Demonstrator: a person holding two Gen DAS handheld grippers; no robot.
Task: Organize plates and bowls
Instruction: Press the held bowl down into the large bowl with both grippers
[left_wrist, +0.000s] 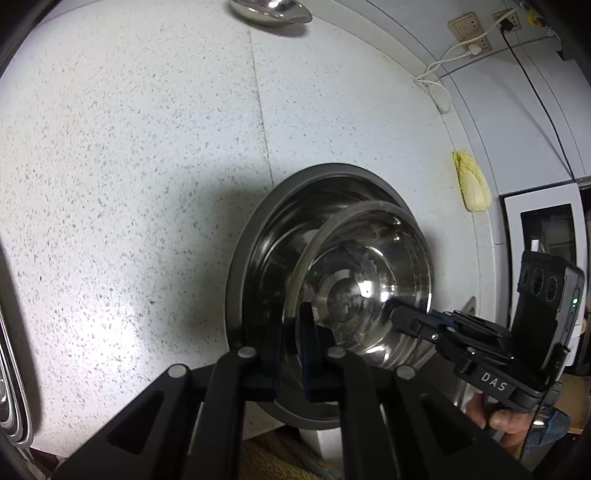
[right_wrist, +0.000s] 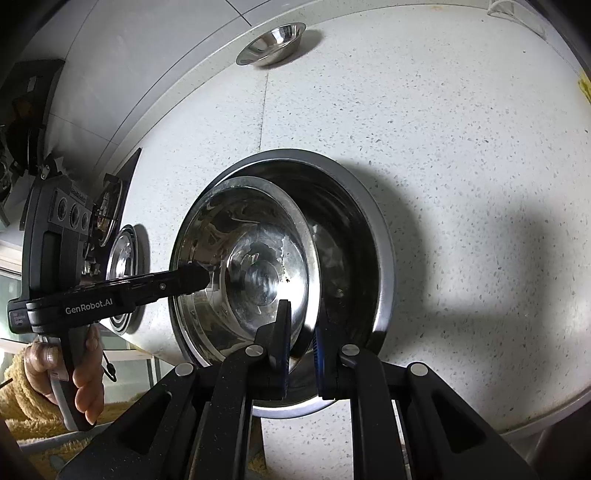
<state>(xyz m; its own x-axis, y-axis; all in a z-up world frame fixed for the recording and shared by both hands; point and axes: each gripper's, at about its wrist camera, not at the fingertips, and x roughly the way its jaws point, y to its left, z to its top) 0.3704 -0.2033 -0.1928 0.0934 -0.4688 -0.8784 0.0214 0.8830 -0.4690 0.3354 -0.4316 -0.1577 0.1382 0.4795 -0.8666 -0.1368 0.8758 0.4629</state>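
Bowls sit nested on the speckled counter (left_wrist: 129, 166): the smaller steel bowl (left_wrist: 365, 280) is carried tilted inside the larger steel bowl (right_wrist: 354, 236), the landmark here. Both grippers clamp the smaller bowl's rim from opposite sides. The left gripper (left_wrist: 291, 332) has its jaws closed on the near rim in its own view, and the right gripper (right_wrist: 301, 339) pinches the rim with 1 pad inside and 1 outside. The smaller bowl lies just ahead of and below each gripper, over the larger bowl's hollow, so the coming move is probably straight down; neither hand looks nearer.

Only the left view shows a yellow cloth (left_wrist: 472, 184) beyond the larger bowl; only the right view shows stacked dishes (right_wrist: 123, 273) beside it. A third bowl (right_wrist: 273, 42) stands well apart.
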